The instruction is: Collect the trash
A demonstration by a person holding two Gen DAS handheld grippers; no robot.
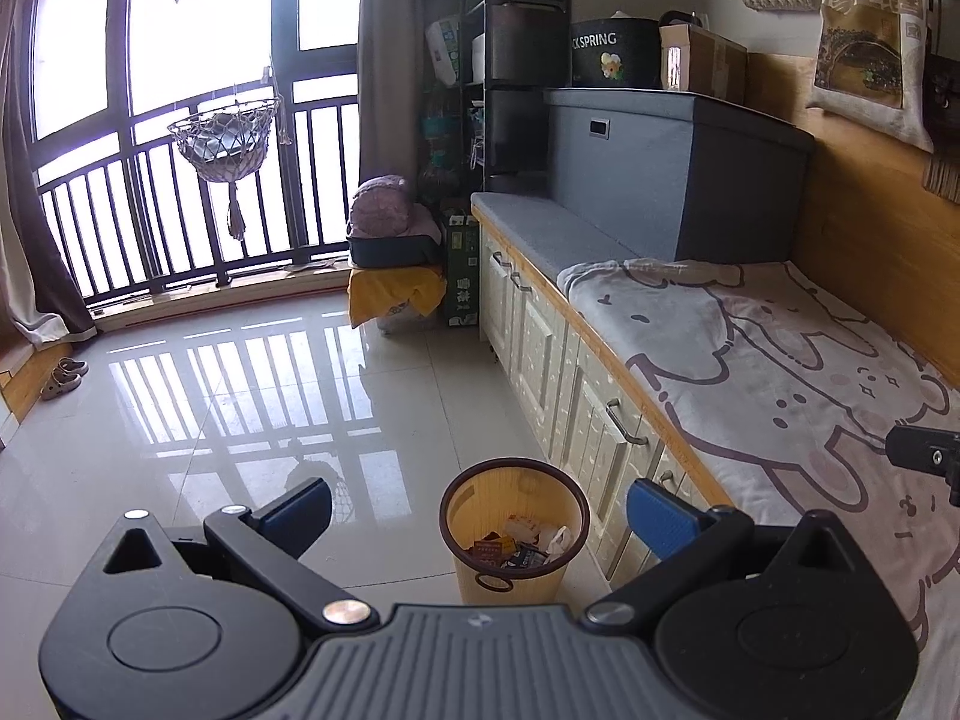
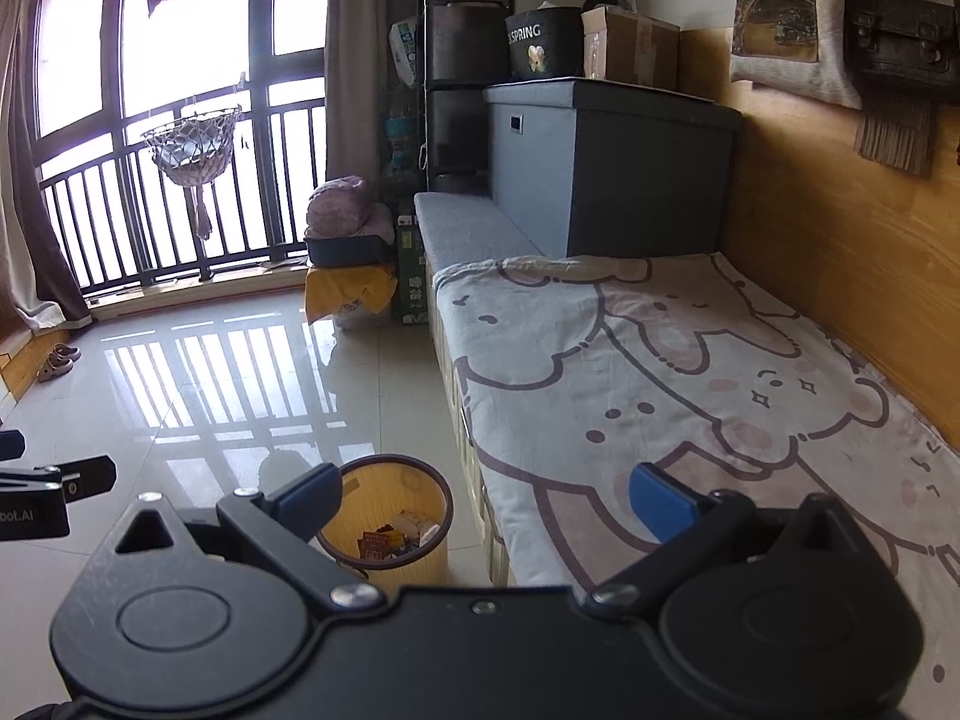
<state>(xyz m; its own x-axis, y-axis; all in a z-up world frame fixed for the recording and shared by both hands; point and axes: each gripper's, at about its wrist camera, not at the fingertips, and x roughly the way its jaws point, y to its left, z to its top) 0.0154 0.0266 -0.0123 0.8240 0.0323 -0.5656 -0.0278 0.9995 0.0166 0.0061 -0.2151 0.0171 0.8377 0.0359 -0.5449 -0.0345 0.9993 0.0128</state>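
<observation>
A tan waste bin (image 1: 515, 531) with a dark rim stands on the tiled floor beside the bed's cabinets; it also shows in the right wrist view (image 2: 393, 525). Several pieces of trash (image 1: 521, 543) lie inside it, wrappers and crumpled white paper. My left gripper (image 1: 480, 513) is open and empty, held above the bin, which sits between its blue fingers. My right gripper (image 2: 486, 501) is open and empty over the bed's edge, with the bin by its left finger. Part of the right gripper shows at the left view's right edge (image 1: 927, 456).
A bed with a cartoon blanket (image 2: 690, 372) runs along the wooden wall on the right. White cabinets (image 1: 576, 396) sit under it. A grey storage chest (image 1: 672, 174) stands at the bed's far end. Slippers (image 1: 63, 378) lie far left. A yellow-covered stack (image 1: 393, 288) stands near the window.
</observation>
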